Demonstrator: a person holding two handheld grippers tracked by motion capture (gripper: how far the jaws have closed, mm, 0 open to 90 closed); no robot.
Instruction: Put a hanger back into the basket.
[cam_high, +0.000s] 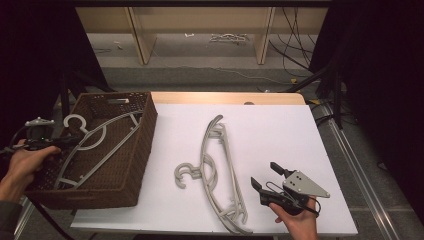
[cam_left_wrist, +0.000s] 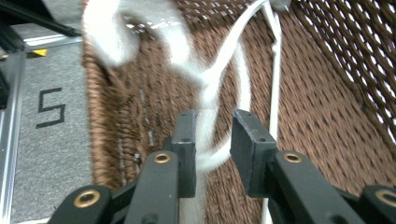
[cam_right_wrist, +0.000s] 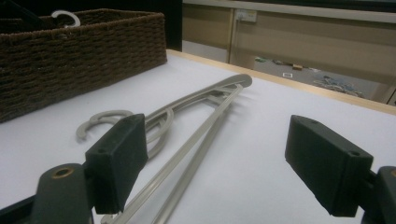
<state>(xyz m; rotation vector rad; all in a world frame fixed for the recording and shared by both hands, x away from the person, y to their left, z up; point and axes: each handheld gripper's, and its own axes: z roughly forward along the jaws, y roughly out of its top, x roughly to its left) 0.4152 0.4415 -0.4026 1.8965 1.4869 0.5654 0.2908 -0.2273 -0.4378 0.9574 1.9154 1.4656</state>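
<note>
Over the brown wicker basket at the table's left side, a pale hanger is seen lying tilted, its neck caught between the narrowed jaws of the left gripper. On the white table, a second grey hanger is laid flat, and the right gripper is held just beside it with its jaws spread wide, nothing between them.
</note>
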